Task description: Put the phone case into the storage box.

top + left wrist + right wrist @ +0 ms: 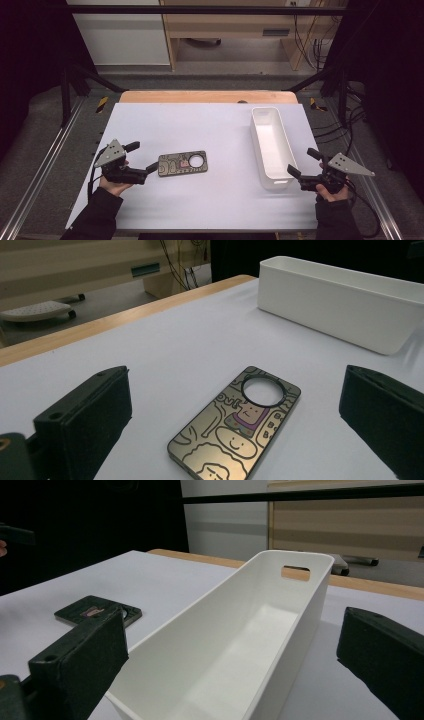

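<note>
Both hand-held grippers (142,156) (303,162) gape, left facing the phone case (182,163), right by the white bin (271,145)

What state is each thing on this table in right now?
Phone case: lying flat on the table, patterned back up, nothing gripping it.
Bin: upright, empty, untouched.
Left gripper: open, jaws either side of the case's near end, not touching it.
Right gripper: open, at the bin's near end, holding nothing.
</note>
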Demonstrator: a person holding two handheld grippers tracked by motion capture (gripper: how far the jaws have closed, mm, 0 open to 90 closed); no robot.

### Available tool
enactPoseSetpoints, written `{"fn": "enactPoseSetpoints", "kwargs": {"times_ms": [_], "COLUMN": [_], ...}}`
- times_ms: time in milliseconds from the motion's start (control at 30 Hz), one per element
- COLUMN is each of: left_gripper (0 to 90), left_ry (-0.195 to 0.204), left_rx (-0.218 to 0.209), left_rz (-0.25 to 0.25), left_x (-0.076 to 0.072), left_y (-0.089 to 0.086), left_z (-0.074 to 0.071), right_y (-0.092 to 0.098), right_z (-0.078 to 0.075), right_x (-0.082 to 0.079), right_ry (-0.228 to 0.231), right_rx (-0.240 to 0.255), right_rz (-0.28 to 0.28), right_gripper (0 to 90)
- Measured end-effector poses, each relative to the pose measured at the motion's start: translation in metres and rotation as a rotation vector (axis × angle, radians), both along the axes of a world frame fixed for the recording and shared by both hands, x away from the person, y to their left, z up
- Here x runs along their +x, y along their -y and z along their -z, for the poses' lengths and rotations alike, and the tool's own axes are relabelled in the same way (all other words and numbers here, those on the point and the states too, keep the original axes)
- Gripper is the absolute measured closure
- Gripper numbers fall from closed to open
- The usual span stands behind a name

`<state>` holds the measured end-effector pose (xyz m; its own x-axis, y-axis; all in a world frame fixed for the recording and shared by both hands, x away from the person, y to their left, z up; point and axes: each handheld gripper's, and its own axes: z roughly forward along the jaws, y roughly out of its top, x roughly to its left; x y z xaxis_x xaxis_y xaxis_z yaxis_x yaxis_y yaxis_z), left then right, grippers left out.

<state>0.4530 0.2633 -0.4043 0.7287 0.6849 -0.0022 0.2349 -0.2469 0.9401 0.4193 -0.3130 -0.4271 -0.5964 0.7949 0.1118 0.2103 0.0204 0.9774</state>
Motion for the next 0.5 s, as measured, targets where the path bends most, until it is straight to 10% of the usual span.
{"fn": "enactPoseSetpoints", "kwargs": {"times_ms": [500], "left_gripper": [0.0], "left_ry": [-0.081], "left_rx": [0.105], "left_rz": [0.056], "left_x": [0.025], "left_y": [0.029], "left_z": [0.01], "right_y": [-0.001], "right_z": [0.001], "right_x": [0.001], "right_ry": [-0.005], "right_rx": [-0.007], "right_rz": [-0.004], "right_gripper": [0.3]}}
